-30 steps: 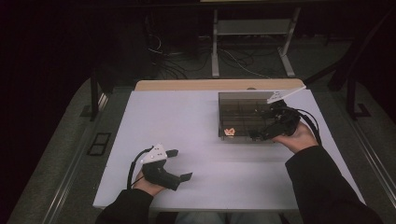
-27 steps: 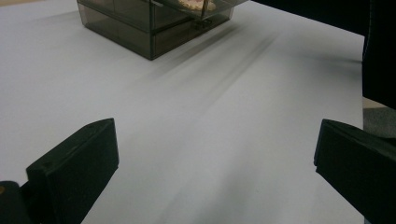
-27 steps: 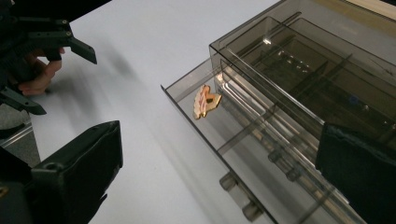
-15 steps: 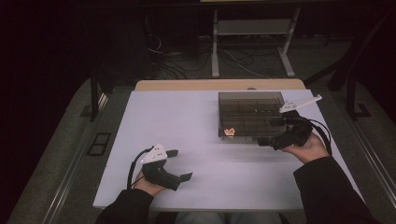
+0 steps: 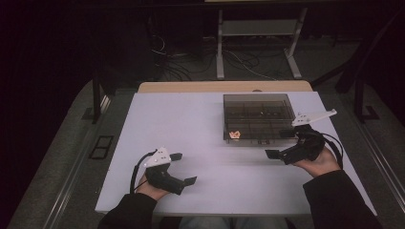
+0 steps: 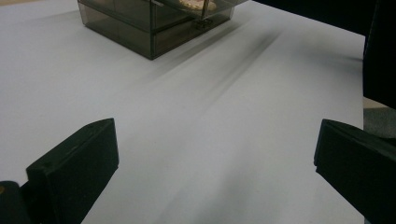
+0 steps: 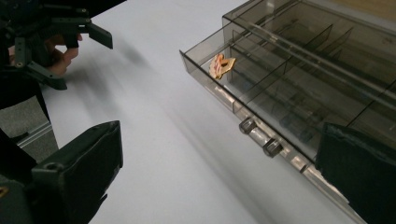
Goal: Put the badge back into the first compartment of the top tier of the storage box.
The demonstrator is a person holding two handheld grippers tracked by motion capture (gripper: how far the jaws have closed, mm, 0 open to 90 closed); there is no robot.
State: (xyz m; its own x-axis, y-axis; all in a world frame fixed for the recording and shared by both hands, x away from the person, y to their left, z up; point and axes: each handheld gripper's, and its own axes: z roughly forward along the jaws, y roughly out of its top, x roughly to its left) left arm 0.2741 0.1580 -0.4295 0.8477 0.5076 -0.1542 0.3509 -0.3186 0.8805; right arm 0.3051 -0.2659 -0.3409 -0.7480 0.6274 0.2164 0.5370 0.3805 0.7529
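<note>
A smoky clear compartment box [image 5: 258, 116] stands on the white table [image 5: 205, 129], right of centre. A small orange piece [image 5: 234, 135] lies in its near left corner, also seen through the wall as the orange piece [image 7: 222, 65]. My right gripper [image 5: 282, 146] is open just off the box's near right corner, and its jaws [image 7: 219, 177] frame the box [image 7: 308, 79] front with its two latches. My left gripper [image 5: 183, 168] rests open at the near left, holding nothing. Its jaws [image 6: 215, 163] point over bare table toward the box [image 6: 154, 23].
The table's near edge [image 5: 200, 210] runs just behind both hands. A wooden strip [image 5: 224, 87] borders the far edge. Beyond it stand a metal frame [image 5: 258, 43] and cables on the dark floor. The other hand's gripper [image 7: 65, 37] shows far left in the right gripper view.
My right gripper has drawn back from the box's right front corner toward the near edge of the table. The left gripper has not moved.
</note>
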